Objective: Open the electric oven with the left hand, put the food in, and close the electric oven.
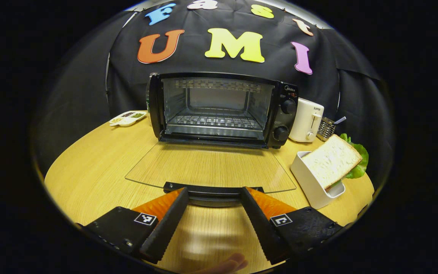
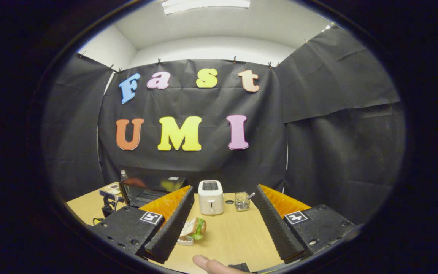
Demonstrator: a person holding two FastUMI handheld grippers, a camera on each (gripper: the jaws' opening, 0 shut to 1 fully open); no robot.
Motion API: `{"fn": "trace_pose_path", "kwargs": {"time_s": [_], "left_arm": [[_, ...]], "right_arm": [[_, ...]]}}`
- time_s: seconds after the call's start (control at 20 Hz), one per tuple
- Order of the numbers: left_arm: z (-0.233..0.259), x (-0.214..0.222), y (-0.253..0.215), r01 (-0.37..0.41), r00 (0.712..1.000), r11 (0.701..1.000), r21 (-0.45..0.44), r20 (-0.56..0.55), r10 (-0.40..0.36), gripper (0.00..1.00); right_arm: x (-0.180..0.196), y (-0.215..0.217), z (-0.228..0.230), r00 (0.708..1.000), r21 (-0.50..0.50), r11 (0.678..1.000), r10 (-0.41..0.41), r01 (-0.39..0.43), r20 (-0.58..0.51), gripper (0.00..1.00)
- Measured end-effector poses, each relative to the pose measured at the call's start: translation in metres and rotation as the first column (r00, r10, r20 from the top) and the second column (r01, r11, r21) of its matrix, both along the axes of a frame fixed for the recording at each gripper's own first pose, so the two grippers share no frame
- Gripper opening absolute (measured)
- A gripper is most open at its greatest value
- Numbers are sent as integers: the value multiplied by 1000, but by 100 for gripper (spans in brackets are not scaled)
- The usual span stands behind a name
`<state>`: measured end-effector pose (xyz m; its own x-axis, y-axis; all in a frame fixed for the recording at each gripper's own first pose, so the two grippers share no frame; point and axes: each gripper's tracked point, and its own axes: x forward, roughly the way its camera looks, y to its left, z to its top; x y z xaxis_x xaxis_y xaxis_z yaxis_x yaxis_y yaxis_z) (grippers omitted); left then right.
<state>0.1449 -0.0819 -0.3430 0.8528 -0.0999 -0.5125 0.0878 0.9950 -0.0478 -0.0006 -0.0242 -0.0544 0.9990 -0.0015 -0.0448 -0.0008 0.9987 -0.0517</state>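
One electric oven (image 1: 222, 110) stands at frame centre in the left gripper view, with one glass door (image 1: 211, 167) lying open below it and two knobs (image 1: 288, 106) on its right panel. One white toaster (image 1: 307, 120) sits right of it, one wire basket (image 1: 326, 128) further right, one sandwich (image 1: 333, 160) in one white holder (image 1: 310, 186) at right, one seasoning tray (image 1: 127, 118) at left. One bottle (image 2: 123, 176) shows at left in the right gripper view. One bench (image 1: 101, 163) carries them all
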Motion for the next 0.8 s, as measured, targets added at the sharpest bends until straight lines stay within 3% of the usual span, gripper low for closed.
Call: {"fn": "trace_pose_path", "kwargs": {"time_s": [0.05, 0.1, 0.3, 0.5, 0.65, 0.8], "left_arm": [[3, -1, 2, 1, 1000, 1000, -9, -1, -1, 82], [10, -5, 3, 0, 1000, 999, -32, 7, 0, 92], [66, -22, 11, 4, 992, 997, -80, 130, 6, 92], [151, -44, 18, 25, 955, 998, -60, 296, -6, 91], [213, -64, 26, 7, 914, 999, -38, 406, 9, 91], [256, -85, 29, 1, 881, 998, -57, 471, 26, 91]], "right_arm": [[3, -3, -2, 1000, 1, 1000, -3, 3, -6, 100], [8, -5, -5, 1000, 0, 1000, -6, 6, -13, 100], [37, -8, -22, 997, 3, 1000, 6, -6, -80, 100], [72, 1, -53, 980, 21, 998, 63, -61, -190, 100], [98, 19, -89, 938, 65, 988, 151, -137, -313, 100], [123, 38, -135, 853, 145, 968, 249, -205, -458, 100]]}}
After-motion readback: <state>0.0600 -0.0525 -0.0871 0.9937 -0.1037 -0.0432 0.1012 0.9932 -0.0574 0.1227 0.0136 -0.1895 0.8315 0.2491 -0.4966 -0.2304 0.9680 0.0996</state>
